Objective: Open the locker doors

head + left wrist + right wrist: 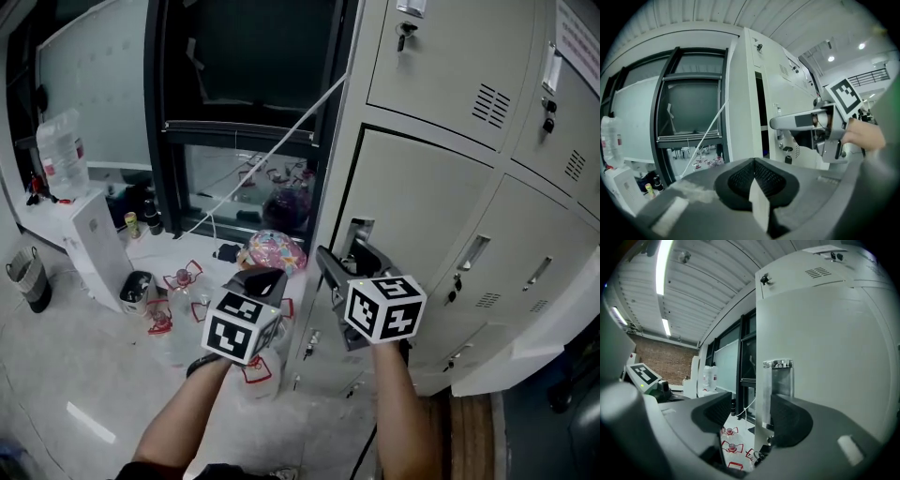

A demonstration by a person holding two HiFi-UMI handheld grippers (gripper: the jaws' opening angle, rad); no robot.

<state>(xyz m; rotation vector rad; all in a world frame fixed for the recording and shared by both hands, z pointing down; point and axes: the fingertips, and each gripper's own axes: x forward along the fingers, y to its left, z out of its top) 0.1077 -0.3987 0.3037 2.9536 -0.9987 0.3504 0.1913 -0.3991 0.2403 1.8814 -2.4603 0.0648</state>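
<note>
Locker door (pixel 427 202) stands right of the window (pixel 248 66), a dark gap along its left edge. Your left gripper (pixel 265 277) hangs short of it, fingers pressed together, empty. Your right gripper (pixel 339 260) has its fingers spread, with the door's handle (pixel 357 231) between them, unclamped.

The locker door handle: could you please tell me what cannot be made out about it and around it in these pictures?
1. Handle, lower end: right gripper view, behind a pad of the right gripper; contact cannot be told.
2. Handle, head view: mostly covered by that gripper.
3. Notice on the upper door: head view, cut by the right edge, print too small.
</note>
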